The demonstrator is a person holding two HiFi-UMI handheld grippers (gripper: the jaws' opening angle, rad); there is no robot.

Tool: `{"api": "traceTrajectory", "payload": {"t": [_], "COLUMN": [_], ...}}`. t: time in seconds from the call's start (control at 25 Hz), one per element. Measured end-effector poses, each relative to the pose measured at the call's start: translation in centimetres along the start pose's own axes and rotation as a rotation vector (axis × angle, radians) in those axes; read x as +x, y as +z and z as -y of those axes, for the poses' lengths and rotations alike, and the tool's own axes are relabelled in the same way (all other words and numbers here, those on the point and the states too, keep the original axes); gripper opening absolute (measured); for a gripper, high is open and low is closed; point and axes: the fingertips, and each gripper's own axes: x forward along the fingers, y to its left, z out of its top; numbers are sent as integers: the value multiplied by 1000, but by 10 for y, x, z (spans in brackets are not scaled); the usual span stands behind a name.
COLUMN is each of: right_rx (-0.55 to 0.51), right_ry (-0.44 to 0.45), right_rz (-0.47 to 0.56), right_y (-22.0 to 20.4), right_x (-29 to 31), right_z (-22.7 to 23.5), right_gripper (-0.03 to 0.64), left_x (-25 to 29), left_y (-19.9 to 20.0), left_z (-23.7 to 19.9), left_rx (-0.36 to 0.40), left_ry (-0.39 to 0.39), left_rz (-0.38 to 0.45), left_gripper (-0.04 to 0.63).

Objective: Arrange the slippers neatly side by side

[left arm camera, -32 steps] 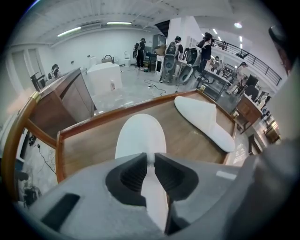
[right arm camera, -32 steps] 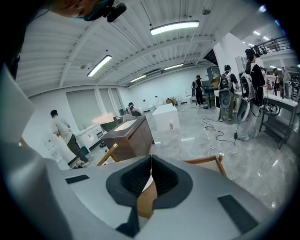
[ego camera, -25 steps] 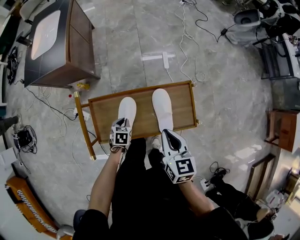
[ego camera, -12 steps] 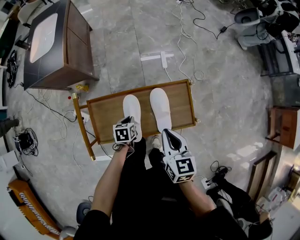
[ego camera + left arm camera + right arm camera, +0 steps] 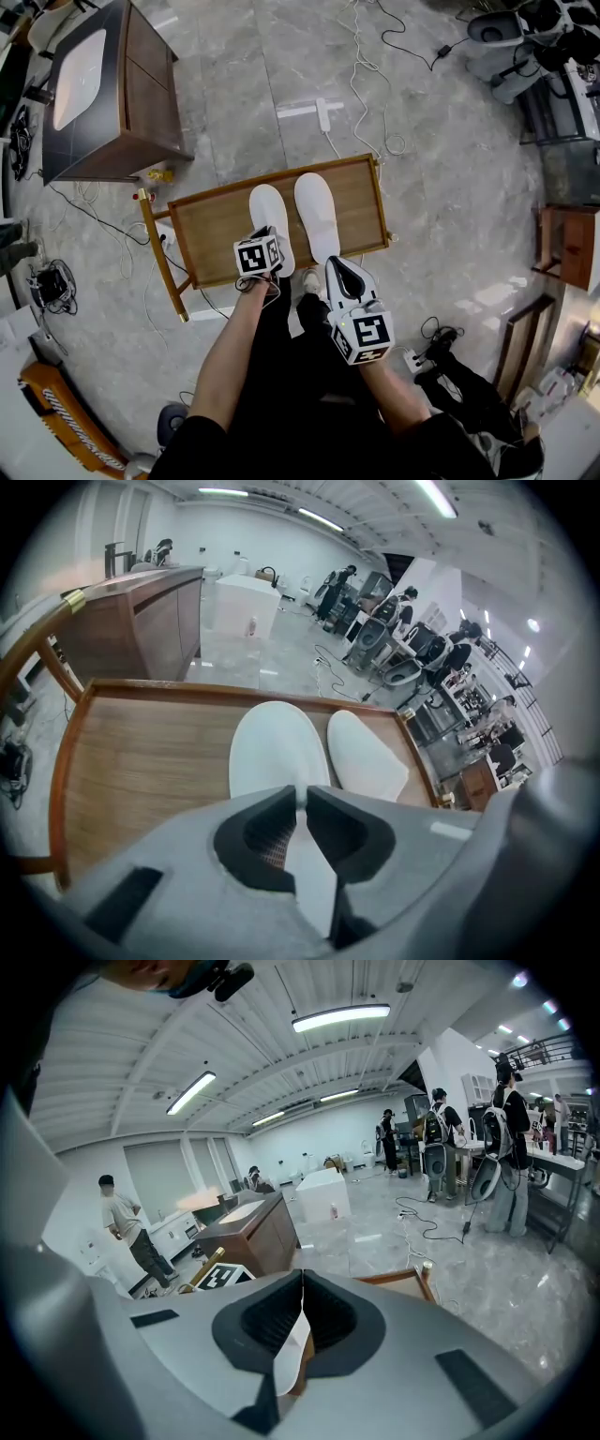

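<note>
L tongs (image 5: 302, 801) pinching left slipper (image 5: 270, 214) heel; slid it rightward on table (image 5: 211, 225), now just beside right slipper (image 5: 317, 216). R tongs (image 5: 299, 1312) clamped on right slipper heel, unmoved. Pair approx aligned; task prob near done.

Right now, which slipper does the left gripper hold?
The left slipper, its heel pinched in the left gripper; the right slipper beside it is held by the right gripper.
</note>
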Motion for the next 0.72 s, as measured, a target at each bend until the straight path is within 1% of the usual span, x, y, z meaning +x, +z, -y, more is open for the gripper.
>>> {"api": "traceTrajectory", "payload": {"t": [0.24, 0.48, 0.72], "right_rx": [11, 21, 23], "right_ry": [-21, -39, -44], "right_rz": [-3, -5, 7], "right_y": [-2, -3, -13], "right_x": [-1, -3, -23], "right_z": [9, 20, 29], "right_gripper": [14, 14, 14], "left_x": [14, 22, 22], "left_y": [-4, -4, -20], "left_z": [6, 16, 27], "left_rx": [-33, -34, -27], "left_ry": [-21, -40, -41], "left_rz": [-15, -24, -21], "left_gripper": [46, 46, 46]}}
